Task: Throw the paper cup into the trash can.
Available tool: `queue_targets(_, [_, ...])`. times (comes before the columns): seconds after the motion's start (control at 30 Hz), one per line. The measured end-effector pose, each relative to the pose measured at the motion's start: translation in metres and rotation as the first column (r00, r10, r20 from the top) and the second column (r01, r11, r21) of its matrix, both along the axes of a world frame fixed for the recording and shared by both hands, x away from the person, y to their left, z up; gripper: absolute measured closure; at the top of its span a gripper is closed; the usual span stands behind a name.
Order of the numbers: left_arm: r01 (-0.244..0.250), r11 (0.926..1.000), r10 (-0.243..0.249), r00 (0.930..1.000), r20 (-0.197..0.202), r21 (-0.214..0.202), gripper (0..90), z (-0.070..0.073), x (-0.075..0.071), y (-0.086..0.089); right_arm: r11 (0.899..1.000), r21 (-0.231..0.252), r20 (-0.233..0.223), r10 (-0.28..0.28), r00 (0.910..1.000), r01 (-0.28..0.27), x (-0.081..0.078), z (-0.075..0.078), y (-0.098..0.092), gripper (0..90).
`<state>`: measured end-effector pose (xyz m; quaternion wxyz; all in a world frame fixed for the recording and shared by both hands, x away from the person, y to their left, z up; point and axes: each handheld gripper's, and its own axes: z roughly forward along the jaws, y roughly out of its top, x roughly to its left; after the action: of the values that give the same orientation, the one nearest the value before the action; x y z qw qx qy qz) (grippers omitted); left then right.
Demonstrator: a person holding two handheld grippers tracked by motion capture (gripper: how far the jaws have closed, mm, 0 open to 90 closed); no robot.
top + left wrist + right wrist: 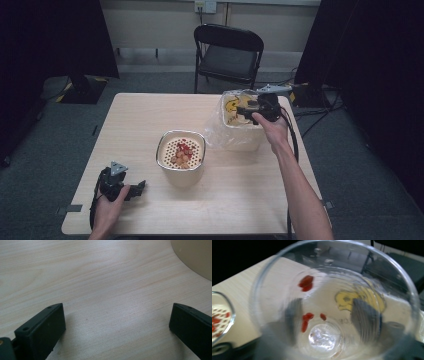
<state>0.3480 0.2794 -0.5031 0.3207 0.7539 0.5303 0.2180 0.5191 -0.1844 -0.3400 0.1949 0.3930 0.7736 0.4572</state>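
Right tongs (pixel 248 109) apparently grip a clear cup (pixel 332 305) over the bin (pixel 240 137).

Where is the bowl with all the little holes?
In the high view, the holey bowl sits near the middle of the table, with the plastic-lined bin to its right and the left tongs nearer the person.

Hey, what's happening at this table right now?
A person works with two handheld grippers. The right gripper holds a clear glass bowl, with a few red bits stuck inside, over the bag-lined bin. The left gripper rests open on the table, beside the strainer pot of red and tan pieces.
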Motion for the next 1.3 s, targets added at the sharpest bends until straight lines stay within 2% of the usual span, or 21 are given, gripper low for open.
queue_targets(0.07, [0.0,1.0,0.0,1.0,0.0,0.0,0.0,0.0,0.0,0.0,0.999,0.002,-0.014,-0.036,0.9992,0.036,0.006,-0.005,-0.001,35.0])
queue_targets(0.1, [0.0,1.0,0.0,1.0,0.0,0.001,0.0,0.0,0.0,0.0,0.999,0.006,-0.019,-0.049,0.9986,0.049,0.009,-0.007,-0.002,24.3])
queue_targets(0.2, [0.001,1.0,-0.001,1.0,0.0,0.001,0.0,0.0,0.0,0.0,0.998,0.013,-0.028,-0.068,0.9973,0.068,0.012,-0.01,-0.004,16.0])
queue_targets(0.3, [0.0,1.0,0.0,1.0,0.0,0.0,0.0,0.0,0.0,0.0,0.997,0.023,-0.023,-0.078,0.9967,0.079,0.01,-0.007,-0.005,14.6])
queue_targets(0.4, [0.001,1.0,-0.001,1.0,-0.001,0.001,0.0,0.0,0.0,0.0,0.997,0.039,-0.006,-0.061,0.9981,0.061,0.002,-0.002,-0.005,14.9])
queue_targets(0.5, [0.002,1.0,-0.002,1.0,0.0,0.001,0.0,0.0,0.0,0.0,0.998,0.052,0.017,-0.043,0.9989,0.043,-0.013,0.004,-0.007,16.2])
queue_targets(0.63, [0.0,1.0,0.0,1.0,0.0,0.0,0.0,0.0,0.0,0.0,0.999,0.029,0.034,-0.024,0.9991,0.023,-0.041,0.007,-0.01,17.5])
queue_targets(0.67, [0.002,1.0,-0.002,1.0,0.0,0.001,0.0,0.0,0.0,0.0,0.999,0.044,0.048,-0.015,0.9987,0.013,-0.049,0.006,-0.012,17.6])
queue_targets(0.77, [0.0,1.0,0.0,1.0,0.0,0.0,0.0,0.0,0.0,0.0,0.999,0.042,0.061,0.01,0.9981,-0.013,-0.072,0.004,-0.018,17.6])
queue_targets(0.83, [0.0,1.0,0.0,1.0,0.0,0.0,0.0,0.0,0.0,0.0,0.999,0.044,0.052,0.026,0.9983,-0.028,-0.086,0.0,-0.022,17.2])
queue_targets(0.9, [0.002,1.0,-0.002,1.0,0.0,0.001,0.0,0.0,0.0,0.0,0.999,0.034,0.04,0.036,0.9985,-0.038,-0.1,-0.008,-0.024,17.2])
queue_targets(0.93, [0.0,1.0,0.0,1.0,0.0,0.0,0.0,0.0,0.0,0.0,0.999,0.016,0.029,0.043,0.9986,-0.044,-0.113,-0.017,-0.025,16.6])
queue_targets(1.03, [0.001,1.0,-0.001,1.0,0.0,0.001,0.0,0.0,0.0,0.0,0.998,0.003,0.008,0.056,0.9984,-0.056,-0.127,-0.034,-0.027,16.1])
queue_targets(1.07, [0.002,1.0,-0.002,1.0,0.0,0.001,0.0,0.0,0.0,0.0,0.998,-0.007,-0.006,0.057,0.9984,-0.057,-0.134,-0.045,-0.028,16.0])
queue_targets(1.13, [0.002,1.0,-0.002,1.0,0.0,0.0,0.0,0.0,0.0,0.0,0.998,-0.021,-0.031,0.062,0.9976,-0.063,-0.141,-0.062,-0.03,15.8])
queue_targets(1.23, [0.0,1.0,0.0,1.0,0.0,0.0,0.0,0.0,0.0,0.0,0.996,-0.07,-0.076,0.058,0.9955,-0.063,-0.149,-0.093,-0.03,15.7])
queue_targets(1.3, [0.0,1.0,0.0,1.0,0.0,0.001,0.0,0.0,0.0,0.0,0.995,-0.081,-0.101,0.05,0.9937,-0.058,-0.152,-0.109,-0.03,15.7])
